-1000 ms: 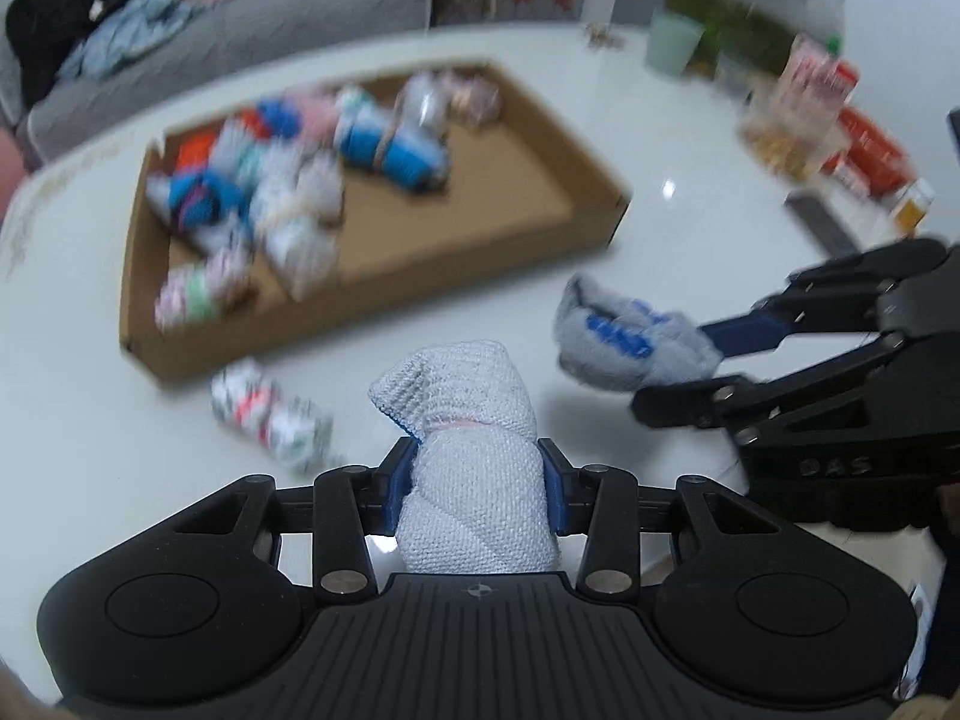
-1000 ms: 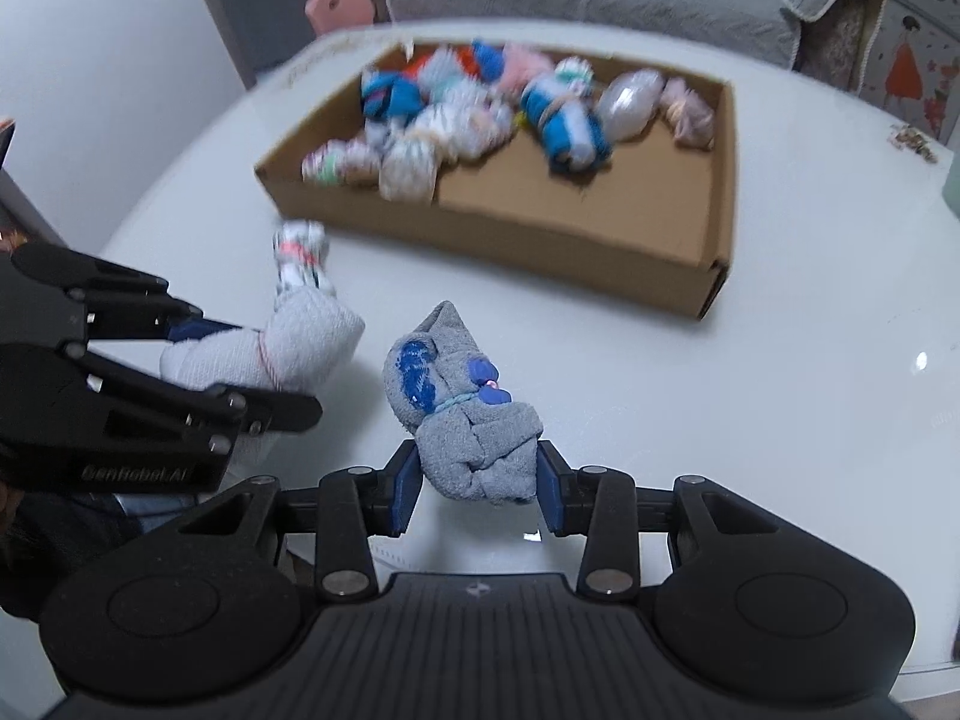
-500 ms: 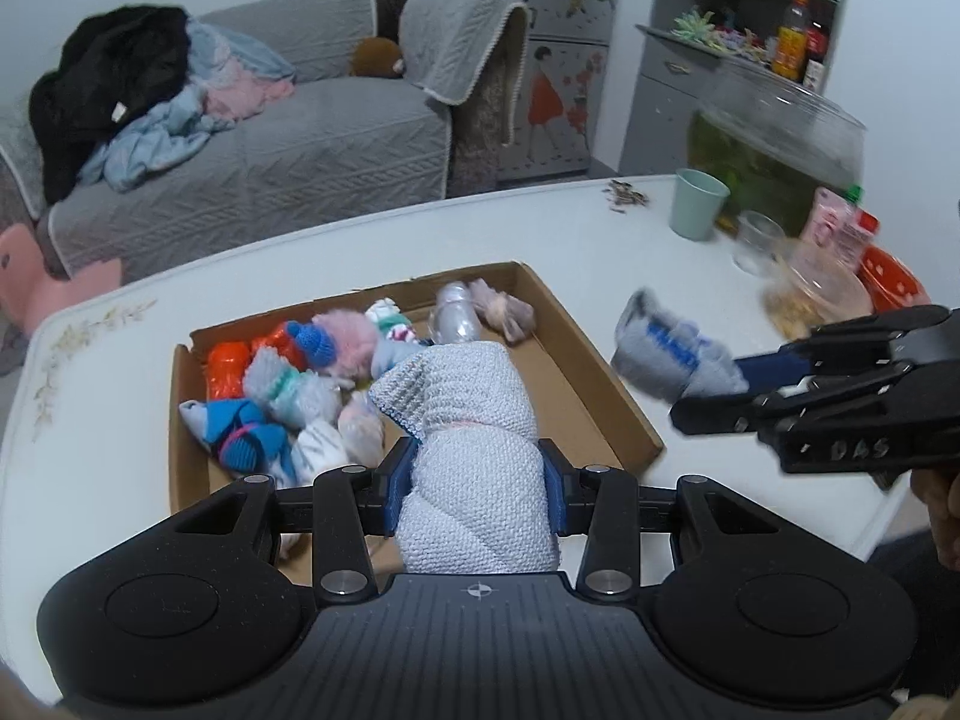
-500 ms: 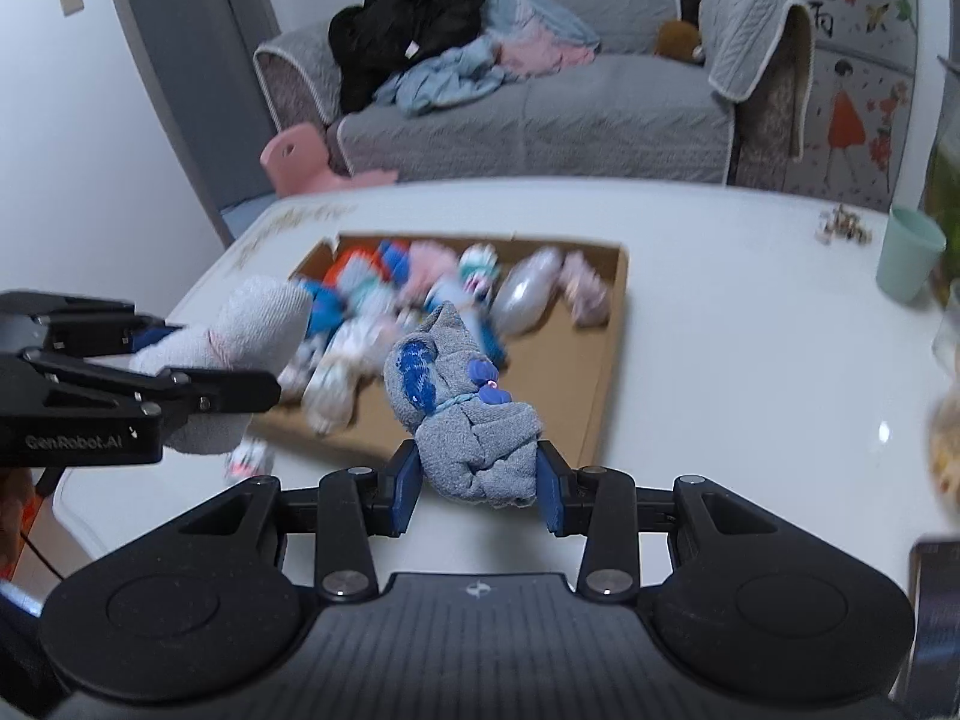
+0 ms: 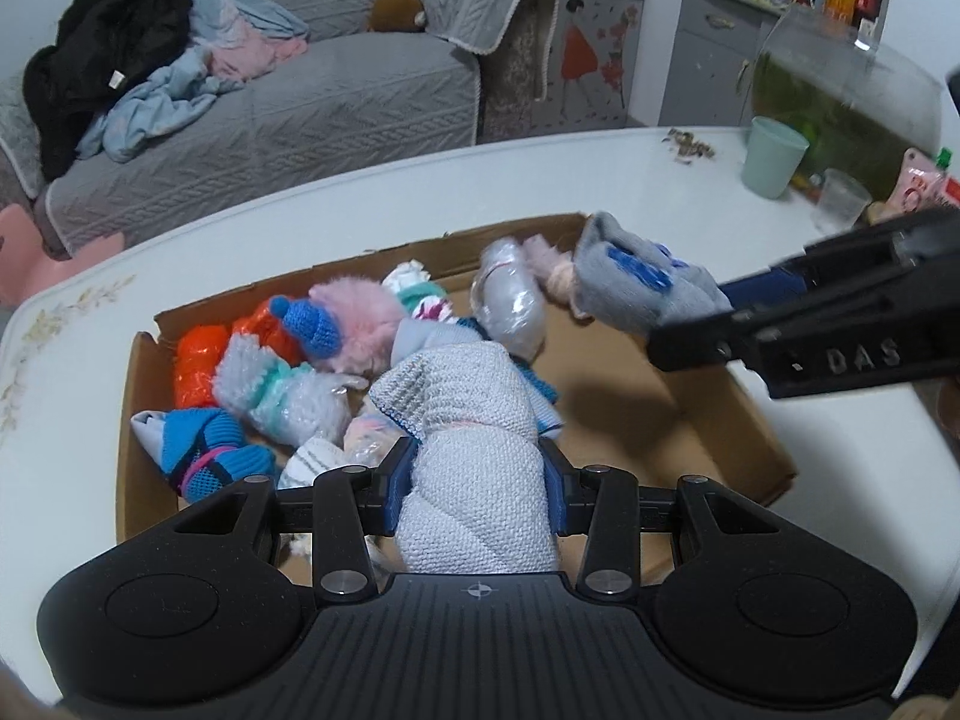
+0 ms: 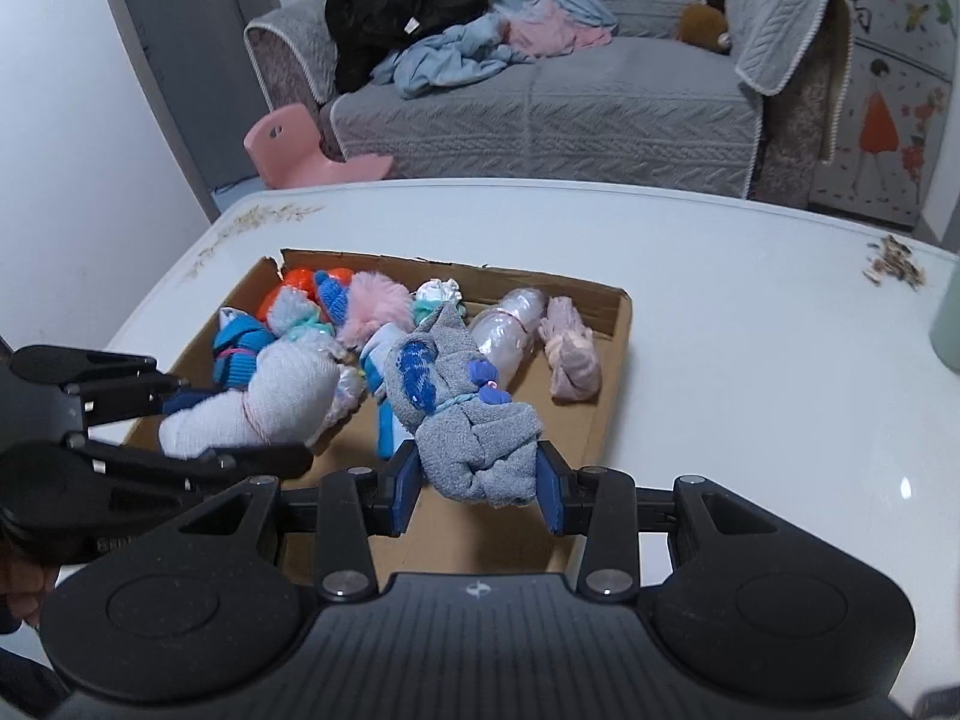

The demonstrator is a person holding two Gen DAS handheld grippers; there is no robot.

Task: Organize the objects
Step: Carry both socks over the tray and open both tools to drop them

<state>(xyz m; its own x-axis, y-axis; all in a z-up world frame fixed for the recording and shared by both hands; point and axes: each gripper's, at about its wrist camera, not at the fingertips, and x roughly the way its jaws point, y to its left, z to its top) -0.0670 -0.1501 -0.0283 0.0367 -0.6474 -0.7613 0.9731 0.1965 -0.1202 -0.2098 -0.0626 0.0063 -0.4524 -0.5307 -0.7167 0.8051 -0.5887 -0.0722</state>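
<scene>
A shallow cardboard box [image 5: 762, 438] [image 6: 618, 324] lies on the white table, its left half filled with several rolled sock bundles. My left gripper [image 5: 477, 489] is shut on a white knit sock roll [image 5: 474, 462], held over the box's near side. My right gripper [image 6: 480, 483] is shut on a grey sock roll with blue patches [image 6: 468, 414], hanging over the box's open brown floor. In the left wrist view that grey roll [image 5: 636, 294] and the right gripper [image 5: 708, 324] hang over the box's far right corner. The right wrist view shows the white roll [image 6: 258, 408] in the left gripper [image 6: 210, 420].
A green cup [image 5: 774, 156], a clear cup [image 5: 840, 201] and packets stand at the table's right. Crumbs [image 6: 894, 267] lie near the far edge. Beyond the table are a grey sofa [image 6: 540, 90] piled with clothes and a pink chair [image 6: 300, 144].
Both grippers have carried their sock rolls from the bare table in front of the box forward to above the box. Their grips look unchanged.
</scene>
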